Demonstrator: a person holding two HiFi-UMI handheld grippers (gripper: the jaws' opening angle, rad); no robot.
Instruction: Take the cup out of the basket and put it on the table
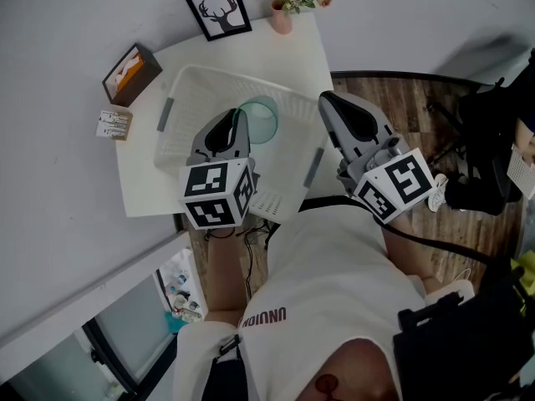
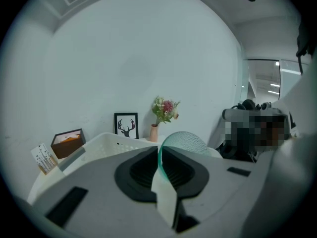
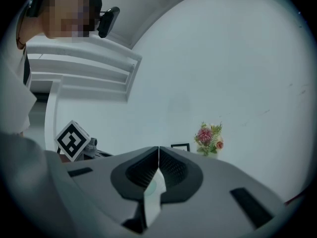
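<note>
We see the left gripper clamped on the rim of the translucent green plastic cup, held over the inside of the white plastic grey-handled basket on the white table. At right, the right gripper has its 2 jaws pressed together, empty, just beside the basket.

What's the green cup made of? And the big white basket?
The cup looks like see-through pale green plastic, or maybe glass. Light shows through it, and its side has a fine bumpy pattern. The basket looks like dull white plastic, with thin moulded walls, small holes and grey handle pieces.
</note>
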